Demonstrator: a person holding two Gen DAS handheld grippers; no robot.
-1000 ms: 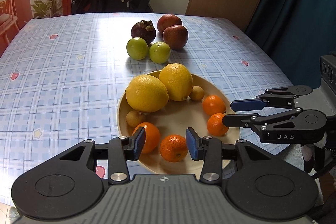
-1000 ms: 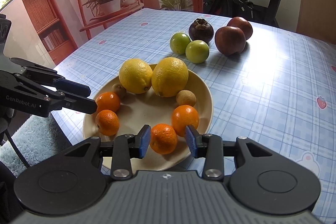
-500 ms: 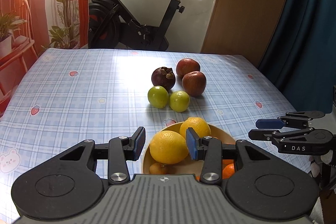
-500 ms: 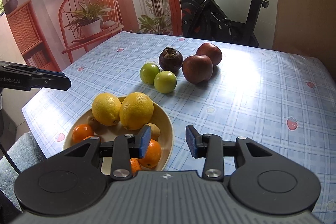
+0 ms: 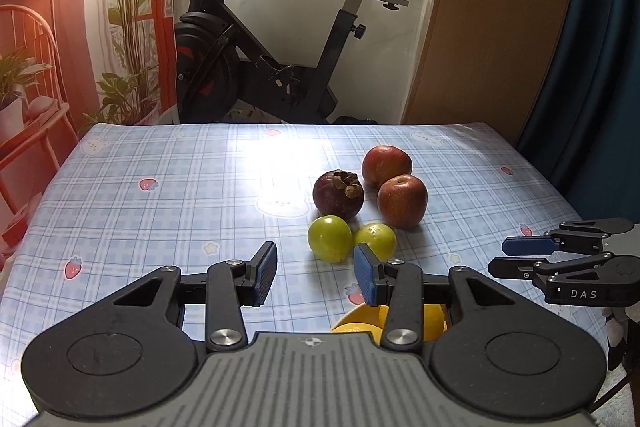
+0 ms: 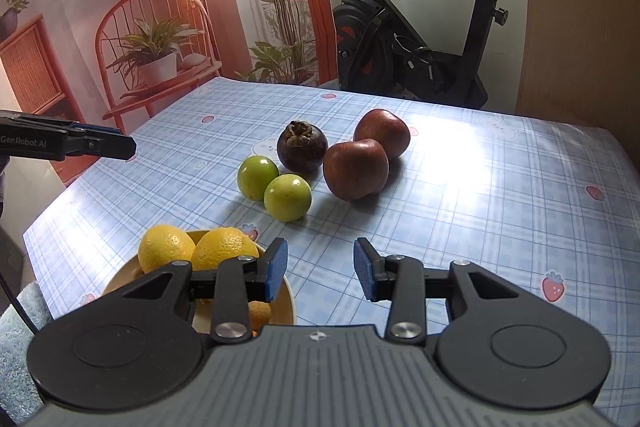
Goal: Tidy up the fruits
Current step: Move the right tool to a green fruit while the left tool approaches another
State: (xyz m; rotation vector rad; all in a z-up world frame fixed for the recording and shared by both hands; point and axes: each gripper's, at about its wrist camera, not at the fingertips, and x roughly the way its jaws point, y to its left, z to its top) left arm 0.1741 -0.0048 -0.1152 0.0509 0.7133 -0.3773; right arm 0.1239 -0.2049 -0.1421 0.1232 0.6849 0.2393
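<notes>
The loose fruits lie ahead of both tools, on the desk [image 6: 500,187] beyond the bowl [image 6: 289,301]. In the right wrist view the right hand-held gripper [image 6: 320,269] is spread and empty, and the near green fruit [image 6: 287,197] sits in the middle of the frame, above and left of its fingers. In the left wrist view the left hand-held gripper [image 5: 316,277], also spread and empty, has two green fruits [image 5: 330,238] just above its right finger, so I judge it nearer. Fruits are round, no long axis. Only the right view shows the lemons [image 6: 166,247] clearly.
</notes>
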